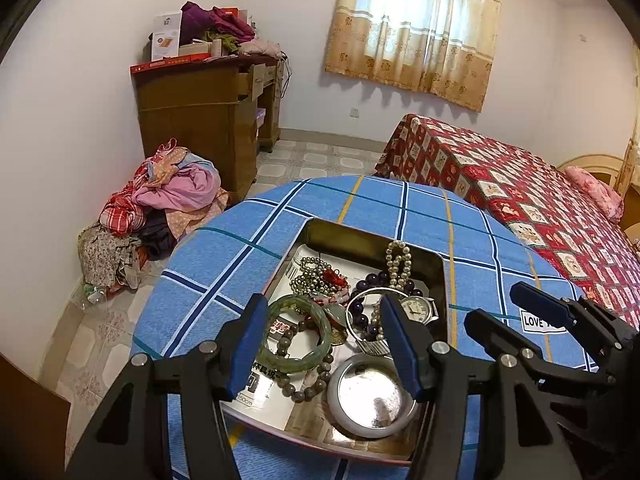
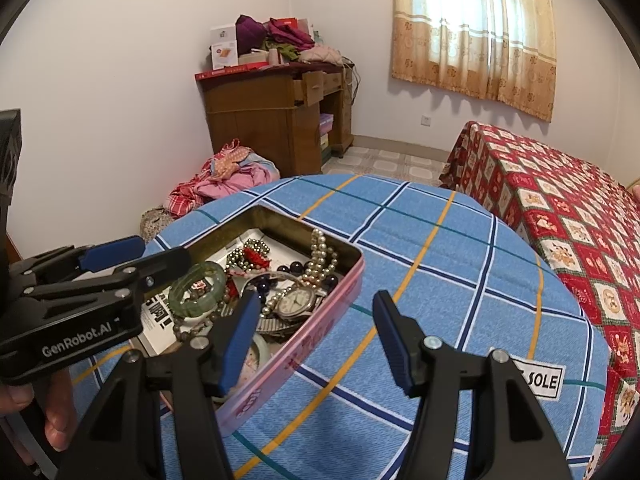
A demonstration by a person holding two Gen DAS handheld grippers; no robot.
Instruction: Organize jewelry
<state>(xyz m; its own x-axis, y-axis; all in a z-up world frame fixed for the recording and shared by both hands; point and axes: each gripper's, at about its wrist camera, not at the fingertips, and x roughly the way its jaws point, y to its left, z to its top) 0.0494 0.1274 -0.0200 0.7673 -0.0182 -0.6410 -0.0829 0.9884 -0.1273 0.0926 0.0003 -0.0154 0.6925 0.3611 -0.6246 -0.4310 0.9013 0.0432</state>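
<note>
On the tabletop [image 1: 360,208], covered by a blue checked cloth, sits an open pink-sided tin [image 2: 316,320] full of jewelry. Inside it lie a green bangle [image 1: 298,332], a brown bead bracelet [image 1: 308,384] beside and partly under the bangle, a wristwatch [image 2: 296,300] on a metal band, a looped string of pearls [image 1: 398,264] toward the far side, dark purple beads [image 1: 360,312] and a shiny round lid or dish [image 1: 372,392] at the near end.

The left hand-held gripper [image 1: 324,340] hovers over the tin with its two blue-padded fingers spread apart; the bangle and beads show between them, but the pads press on nothing. The right hand-held gripper [image 2: 316,336] hangs at the tin's right edge, fingers likewise spread and empty: one finger is over the tin's interior near the watch, the other over bare cloth. A hand [image 2: 52,420] grips the left tool's handle at the lower left of the right view.

A bed [image 2: 560,208] with a red patterned cover stands to the right; a brown cabinet [image 1: 208,120] and a heap of clothes [image 1: 160,208] are against the far wall.
</note>
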